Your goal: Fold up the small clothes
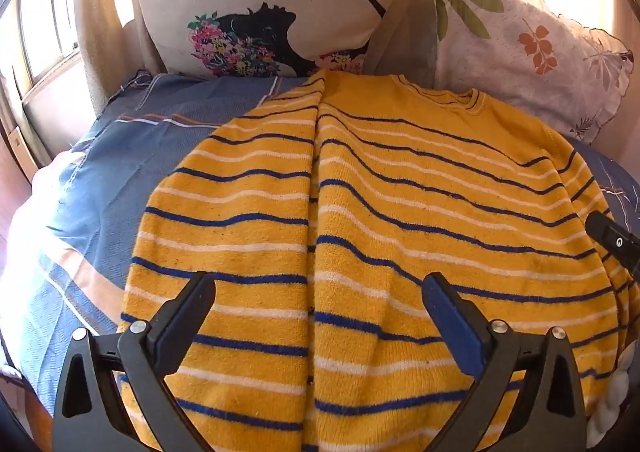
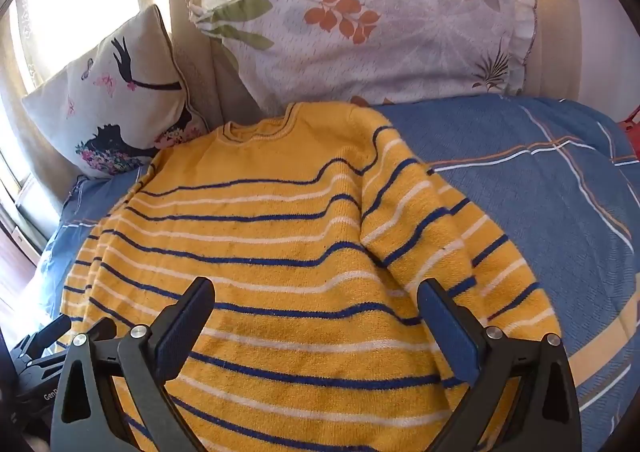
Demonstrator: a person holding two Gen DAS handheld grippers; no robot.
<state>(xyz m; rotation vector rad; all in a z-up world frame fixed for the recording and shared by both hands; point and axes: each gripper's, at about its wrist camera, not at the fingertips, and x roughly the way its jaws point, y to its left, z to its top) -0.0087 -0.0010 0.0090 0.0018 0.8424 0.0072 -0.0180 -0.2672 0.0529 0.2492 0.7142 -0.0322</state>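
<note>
Bed with blue woven cover (image 2: pixel 540 188), thin white and orange lines across it, filling the lower and right parts of the right wrist view and the left side of the left wrist view.

Yellow knit sweater with dark blue and white stripes (image 2: pixel 280 236) lying flat on the cover, centre of both views, ribbed collar toward the top of frame next to the pillows. One sleeve folded in over the body, lengthwise edge running down the middle of the left wrist view; other sleeve spread out toward lower right of the right wrist view.

White ruffled pillow with orange and green leaf print (image 2: pixel 380 24) propped upright behind the collar, top centre. Cream cushion with black silhouette and flower print (image 1: pixel 272 0) upright beside it, top centre of the left wrist view.

Left gripper (image 1: pixel 318 292) hanging above the sweater's lower half, jaws fully apart, nothing between them. Right gripper (image 2: pixel 316 296) likewise above the sweater, jaws spread wide, holding nothing.
</note>
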